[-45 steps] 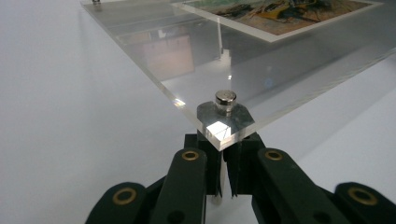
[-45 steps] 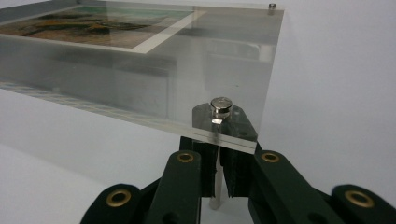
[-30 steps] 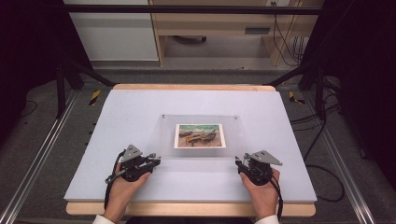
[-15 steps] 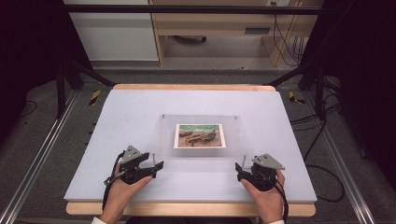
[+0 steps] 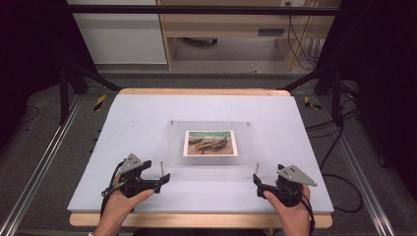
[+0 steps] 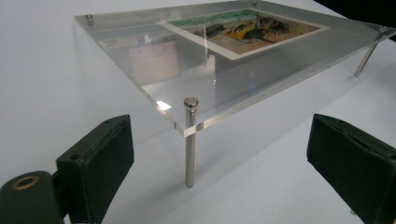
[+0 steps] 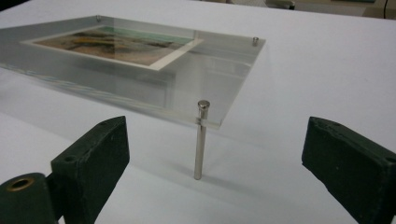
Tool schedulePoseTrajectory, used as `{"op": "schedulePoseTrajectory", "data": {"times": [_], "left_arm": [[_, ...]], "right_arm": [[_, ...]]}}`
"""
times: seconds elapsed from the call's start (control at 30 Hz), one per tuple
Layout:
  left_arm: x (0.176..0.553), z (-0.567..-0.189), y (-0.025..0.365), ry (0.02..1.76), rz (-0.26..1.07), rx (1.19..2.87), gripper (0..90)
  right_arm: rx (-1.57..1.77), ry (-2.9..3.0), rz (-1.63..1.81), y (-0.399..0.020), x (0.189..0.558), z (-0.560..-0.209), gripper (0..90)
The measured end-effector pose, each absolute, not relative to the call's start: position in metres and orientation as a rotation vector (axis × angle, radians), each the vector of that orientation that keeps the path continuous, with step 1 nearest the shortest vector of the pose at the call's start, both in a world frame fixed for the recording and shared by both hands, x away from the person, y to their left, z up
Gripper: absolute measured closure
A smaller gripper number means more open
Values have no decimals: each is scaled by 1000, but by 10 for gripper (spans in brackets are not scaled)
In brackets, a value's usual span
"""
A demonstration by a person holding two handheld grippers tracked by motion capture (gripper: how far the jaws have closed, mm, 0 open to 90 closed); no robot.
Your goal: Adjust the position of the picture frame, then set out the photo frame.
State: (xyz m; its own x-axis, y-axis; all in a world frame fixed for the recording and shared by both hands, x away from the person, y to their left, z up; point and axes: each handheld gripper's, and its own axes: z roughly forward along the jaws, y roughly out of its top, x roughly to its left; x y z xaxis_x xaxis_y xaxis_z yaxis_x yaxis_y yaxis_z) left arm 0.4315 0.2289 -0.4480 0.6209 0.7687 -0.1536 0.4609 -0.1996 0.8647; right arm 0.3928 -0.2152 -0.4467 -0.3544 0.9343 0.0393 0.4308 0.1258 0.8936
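You are facing one clear panel (image 5: 211,142) on four metal pins, one picture (image 5: 210,143) inside, mid-table (image 5: 147,113). Your left gripper (image 5: 164,178) and right gripper (image 5: 256,180) are just spreading wide, each released, one near-corner pin ahead, untouched.

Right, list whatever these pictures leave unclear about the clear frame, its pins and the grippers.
- Clear frame: left gripper view, far corner cut off by the top edge.
- Picture: high view, too small to read its subject.
- Far pin: right gripper view, its leg hidden behind the plate.
- Right gripper: high view, body partly covered by the hand.
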Motion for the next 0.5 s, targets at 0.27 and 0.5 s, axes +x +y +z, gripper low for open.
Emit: {"op": "schedulePoseTrajectory", "data": {"times": [0.27, 0.5], "left_arm": [[451, -412, 223, 900, 379, 1891, 95], [480, -407, 213, 932, 359, 2007, 110]], "right_arm": [[1223, 1882, 1246, -209, 411, -421, 73], [1201, 2042, 1203, -207, 440, -416, 127]]}}
